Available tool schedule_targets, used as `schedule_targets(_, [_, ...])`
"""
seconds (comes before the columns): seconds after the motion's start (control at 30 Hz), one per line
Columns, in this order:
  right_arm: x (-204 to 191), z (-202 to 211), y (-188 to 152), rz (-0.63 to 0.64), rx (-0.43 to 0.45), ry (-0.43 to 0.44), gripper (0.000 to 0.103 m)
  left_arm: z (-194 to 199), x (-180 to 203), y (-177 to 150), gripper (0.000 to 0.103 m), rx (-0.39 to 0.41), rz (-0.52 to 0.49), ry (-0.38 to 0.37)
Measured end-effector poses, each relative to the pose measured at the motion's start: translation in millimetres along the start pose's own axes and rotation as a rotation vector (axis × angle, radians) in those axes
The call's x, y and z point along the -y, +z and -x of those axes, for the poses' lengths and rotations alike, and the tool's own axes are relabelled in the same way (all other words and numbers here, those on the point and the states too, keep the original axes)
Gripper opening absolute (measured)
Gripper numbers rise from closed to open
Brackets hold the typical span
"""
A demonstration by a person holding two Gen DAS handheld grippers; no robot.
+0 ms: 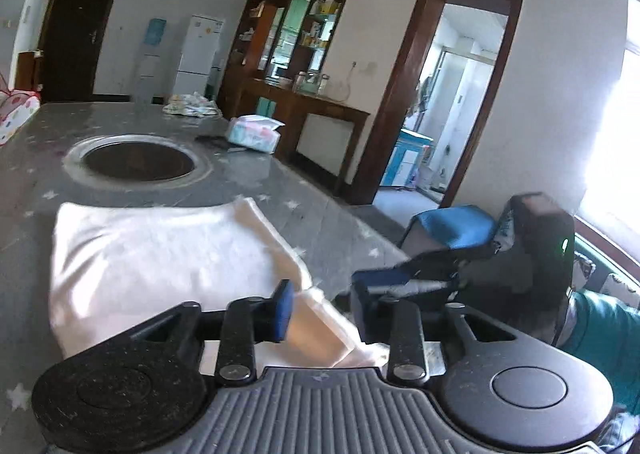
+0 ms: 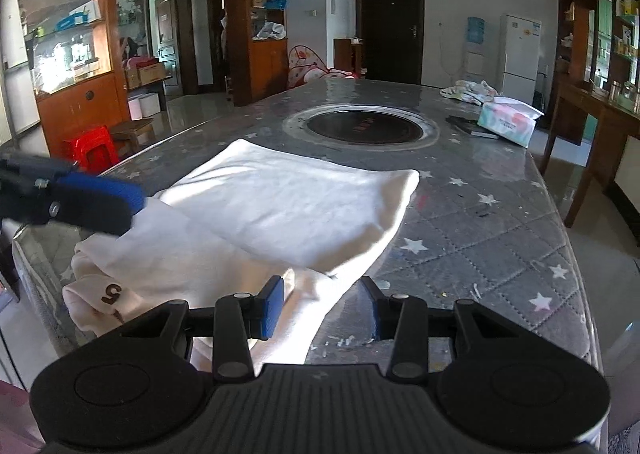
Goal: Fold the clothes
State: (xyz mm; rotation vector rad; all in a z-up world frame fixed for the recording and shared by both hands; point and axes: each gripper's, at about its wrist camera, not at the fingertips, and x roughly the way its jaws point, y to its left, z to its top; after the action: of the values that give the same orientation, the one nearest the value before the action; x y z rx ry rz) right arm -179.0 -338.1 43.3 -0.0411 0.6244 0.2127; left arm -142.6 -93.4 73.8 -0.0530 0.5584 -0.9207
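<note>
Left claw (image 1: 320, 312) and right claw (image 2: 326, 306) both released over white garment (image 2: 288, 201) (partly folded).

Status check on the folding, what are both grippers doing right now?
Left gripper open, cloth edge between its fingers. Right gripper open over white garment, partly folded on table. Tissue pack well clear.

Only one sign is showing clearly enough to read: a dark brown numeral "5" (image 2: 111, 293), which is sitting on the near left corner of the cream-white garment (image 2: 280, 205) in the right wrist view, and it is appearing turned on its side. Beside it a second dark mark is peeking out of a fold, but it is too hidden to read. The print on the tissue pack (image 2: 507, 121), the fridge (image 2: 520, 49) and the shelf boxes is staying too blurred.
</note>
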Motion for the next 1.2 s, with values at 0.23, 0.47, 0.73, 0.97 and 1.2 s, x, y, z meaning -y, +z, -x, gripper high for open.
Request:
schedule_targets(0.23, [-9.7, -8.8, 2.8, 0.029, -0.022, 0.053, 0.04, 31.6, -42.7, -32.7, 0.035, -0.045, 0.035, 0.21])
schedule_targets(0.47, [-30.5, -25.3, 9.5, 0.086, -0.035, 0.101, 0.039, 44.3, -66.7, -53.8, 0.033, -0.107, 0.101, 0.28])
schedule_targets(0.73, [-44.7, -40.4, 10.8, 0.145, -0.07, 0.121, 0.039, 48.0, -77.8, -40.7, 0.032, -0.095, 0.098, 0.284])
schedule_targets(0.97, [-48.2, -41.9, 14.2, 0.154, -0.062, 0.124, 0.039, 6.8, -80.3, -23.3, 0.032, -0.096, 0.064, 0.254])
schedule_targets(1.2, [-43.0, -49.1, 8.4, 0.172, -0.092, 0.113, 0.038, -21.4, -85.1, -19.0, 0.034, -0.109, 0.044, 0.237])
